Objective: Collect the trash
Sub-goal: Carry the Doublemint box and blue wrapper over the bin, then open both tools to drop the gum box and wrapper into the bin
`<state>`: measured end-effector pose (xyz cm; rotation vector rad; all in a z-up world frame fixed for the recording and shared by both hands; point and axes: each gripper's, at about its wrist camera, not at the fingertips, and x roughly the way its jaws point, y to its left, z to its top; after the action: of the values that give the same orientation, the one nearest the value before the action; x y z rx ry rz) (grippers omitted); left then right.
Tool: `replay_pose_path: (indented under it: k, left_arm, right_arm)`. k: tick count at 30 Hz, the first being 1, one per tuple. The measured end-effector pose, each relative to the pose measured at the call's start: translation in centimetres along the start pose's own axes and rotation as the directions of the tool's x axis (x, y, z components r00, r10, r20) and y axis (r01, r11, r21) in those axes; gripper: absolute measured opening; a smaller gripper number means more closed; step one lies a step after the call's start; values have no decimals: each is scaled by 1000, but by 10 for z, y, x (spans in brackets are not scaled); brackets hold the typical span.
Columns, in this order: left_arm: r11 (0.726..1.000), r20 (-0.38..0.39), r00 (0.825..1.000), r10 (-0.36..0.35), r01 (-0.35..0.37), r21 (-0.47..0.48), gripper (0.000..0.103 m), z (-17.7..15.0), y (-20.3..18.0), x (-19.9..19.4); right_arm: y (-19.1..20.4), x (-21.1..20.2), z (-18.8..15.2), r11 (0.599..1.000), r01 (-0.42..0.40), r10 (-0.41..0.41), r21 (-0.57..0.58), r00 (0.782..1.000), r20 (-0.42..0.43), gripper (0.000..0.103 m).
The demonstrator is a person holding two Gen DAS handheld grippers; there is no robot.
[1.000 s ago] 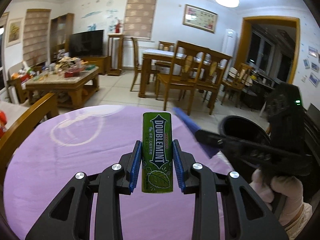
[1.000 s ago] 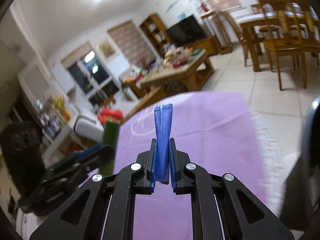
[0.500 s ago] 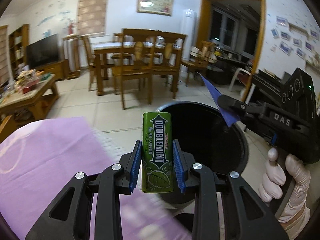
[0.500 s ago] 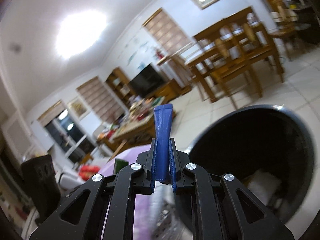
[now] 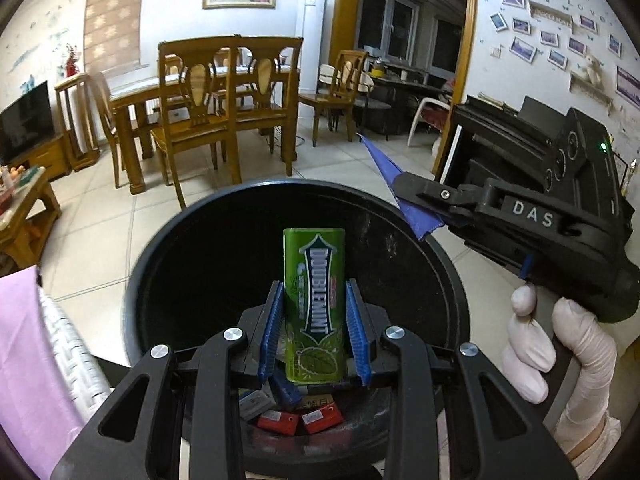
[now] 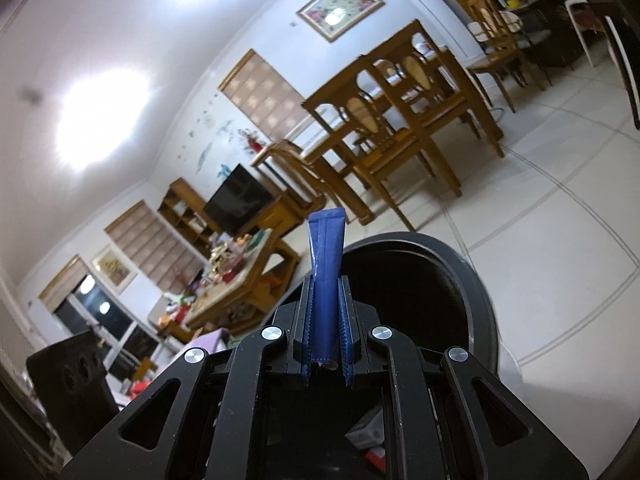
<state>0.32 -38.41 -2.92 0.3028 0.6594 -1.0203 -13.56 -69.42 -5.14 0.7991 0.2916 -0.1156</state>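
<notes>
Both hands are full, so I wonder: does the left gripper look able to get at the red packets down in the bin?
Probably not: the left gripper is shut on the gum pack, though the bin stands open above the red packets.

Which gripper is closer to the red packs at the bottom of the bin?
Left. The left gripper, clamping the gum pack, hangs inside the bin mouth above the red packs. The right gripper, holding a blue wrapper, sits at the far rim.

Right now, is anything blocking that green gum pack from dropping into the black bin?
Nothing visible does. The green Doublemint gum pack, clamped in the left gripper, hangs over the round black bin, whose mouth is open, with only earlier trash at the bottom.
</notes>
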Motion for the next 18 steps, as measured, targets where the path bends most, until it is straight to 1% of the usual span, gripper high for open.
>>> replay_pose_path:
  k: [4, 8, 12, 18]
  left_arm:
    - [1000, -22, 1000, -3, 3, -2, 31, -5, 2, 8]
    - [1000, -25, 1000, -1, 1, -15, 31, -9, 6, 7]
    - [1000, -27, 1000, -4, 3, -23, 31, -8, 2, 10]
    - [1000, -23, 1000, -7, 7, -12, 31, -5, -3, 10]
  right_arm:
    - [-1, 8, -8, 1000, 16, -16, 4, 1000, -8, 12]
    - [0, 21, -14, 1000, 23, -23, 0, 999, -25, 12]
    - [6, 31, -17, 1000, 29, -29, -1, 999, -34, 12]
    - [8, 30, -22, 1000, 31, -31, -3, 999, -35, 12]
